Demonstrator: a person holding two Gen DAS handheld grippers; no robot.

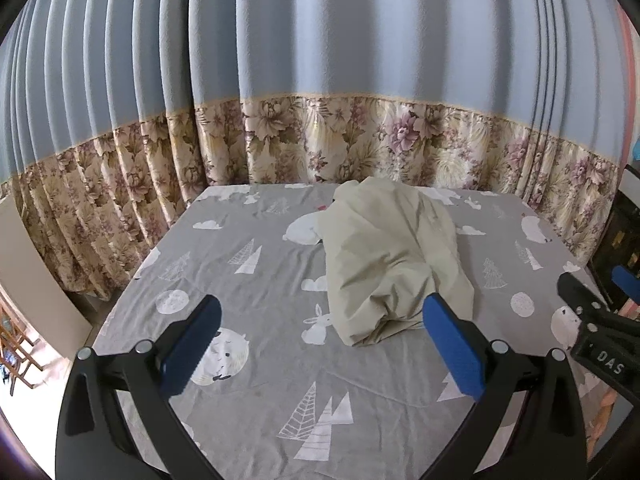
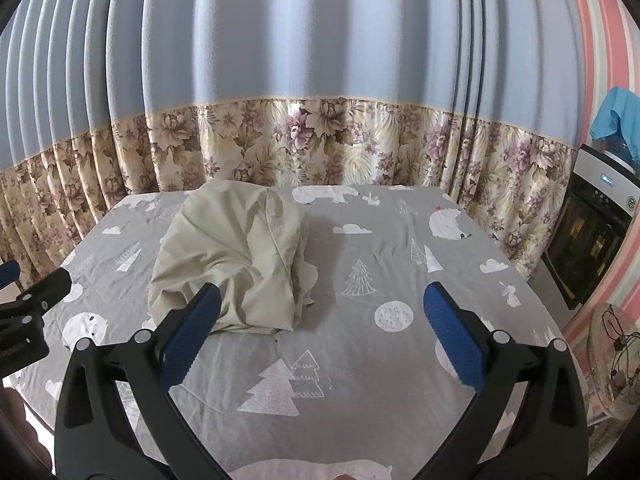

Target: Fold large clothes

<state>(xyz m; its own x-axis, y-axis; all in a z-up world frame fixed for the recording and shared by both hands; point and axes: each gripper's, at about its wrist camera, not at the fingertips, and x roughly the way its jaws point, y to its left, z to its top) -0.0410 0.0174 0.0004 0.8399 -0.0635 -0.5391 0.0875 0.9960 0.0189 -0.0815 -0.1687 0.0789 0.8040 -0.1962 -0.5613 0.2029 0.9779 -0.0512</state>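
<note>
A crumpled pale beige garment (image 1: 394, 256) lies in a heap on the bed, toward the far middle. In the right wrist view the same garment (image 2: 232, 252) sits left of centre. My left gripper (image 1: 320, 320) hovers above the bed in front of the heap, open, nothing between its blue pads (image 1: 192, 344). My right gripper (image 2: 320, 320) is also open and empty, held to the right of the heap. The right gripper's black tip (image 1: 592, 316) shows at the right edge of the left wrist view. The left gripper's tip (image 2: 36, 300) shows at the left edge of the right wrist view.
The bed is covered by a grey sheet (image 1: 260, 408) printed with white trees, clouds and animals. Blue curtains with a floral lower band (image 1: 320, 140) hang close behind and left of the bed. A dark appliance (image 2: 588, 232) and a fan (image 2: 616, 352) stand to the right.
</note>
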